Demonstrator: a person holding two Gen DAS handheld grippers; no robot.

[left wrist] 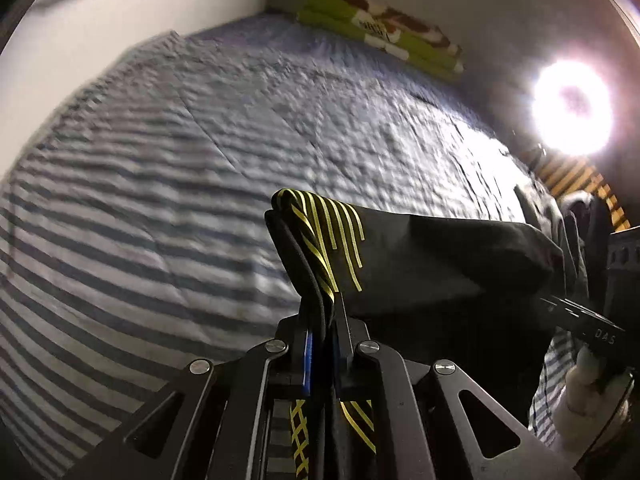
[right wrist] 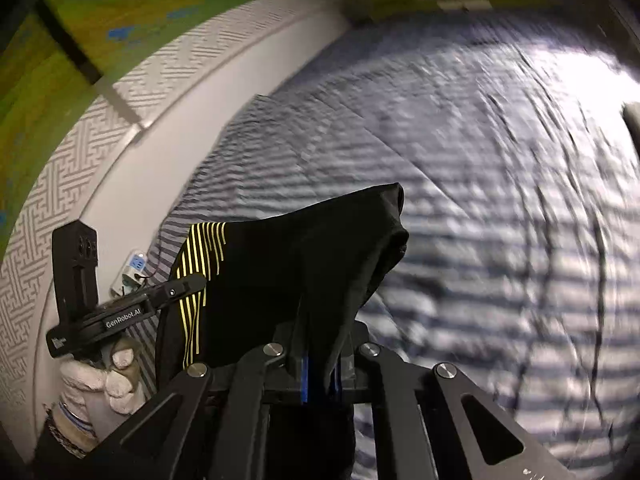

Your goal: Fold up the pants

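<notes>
You are clamping the left hand-held gripper (left wrist: 320, 300) on the black pants (left wrist: 440, 256) | right hand-held gripper (right wrist: 320, 344) gripping them too | pants hanging above the striped bed (left wrist: 160, 200).

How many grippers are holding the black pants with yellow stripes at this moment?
2. The left gripper is shut on the black pants with yellow stripes at the striped edge. The right gripper is shut on the plain black part. Both lift it above the blue-and-white striped bedsheet.
</notes>
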